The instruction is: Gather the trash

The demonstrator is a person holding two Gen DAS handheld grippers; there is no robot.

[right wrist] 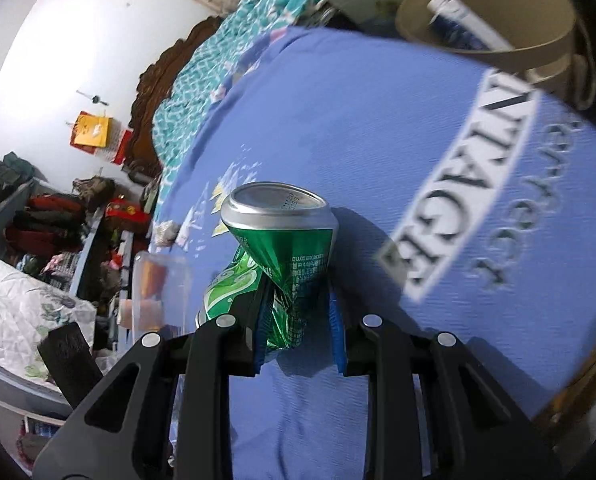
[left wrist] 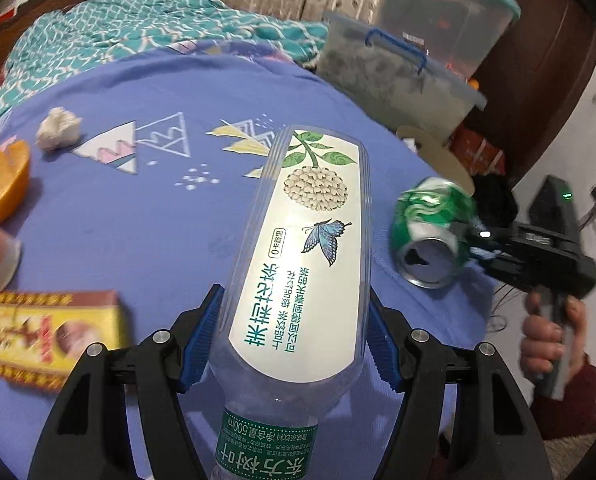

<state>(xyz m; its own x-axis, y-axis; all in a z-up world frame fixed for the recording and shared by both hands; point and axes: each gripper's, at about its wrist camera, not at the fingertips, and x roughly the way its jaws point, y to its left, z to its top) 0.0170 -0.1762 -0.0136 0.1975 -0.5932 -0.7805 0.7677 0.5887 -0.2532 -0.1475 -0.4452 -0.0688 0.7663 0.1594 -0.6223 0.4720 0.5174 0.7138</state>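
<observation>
Left hand-held gripper (left wrist: 294, 344) clamped on a clear plastic bottle (left wrist: 306, 248), blue pads (left wrist: 202, 332) pressed against both sides of the lower body, green-banded neck toward the camera and the white flower-and-butterfly label facing up. Bottle raised above a bed spread with a purple-blue sheet (left wrist: 138, 220) printed with triangles. Right hand-held gripper (right wrist: 298, 332) pinched nearly together on the crumpled waist of a green drinks can (right wrist: 278, 248), silver base pointing away from the camera, held over the same sheet near large printed lettering (right wrist: 458, 184). In the left wrist view, same can (left wrist: 430, 228) seen out toward the bed's right edge, open end turned this way, with a hand (left wrist: 546, 328) in a dark red sleeve wrapped round the black gripper handle. Still lying on the sheet: a crumpled white tissue ball (left wrist: 58, 128) toward the far left, a piece of orange peel (left wrist: 2, 184) at the left edge, and a yellow-and-brown carton (left wrist: 50, 332) at the near left, blurred. Teal patterned quilt (left wrist: 98, 44) bunched along the far side. Beige round bin (right wrist: 494, 12) just past the bed's far right corner in the right wrist view, a blue-and-white tube-like item (right wrist: 462, 24) inside. Clear storage boxes (left wrist: 402, 68) with blue handles beyond the bed's far right side.
</observation>
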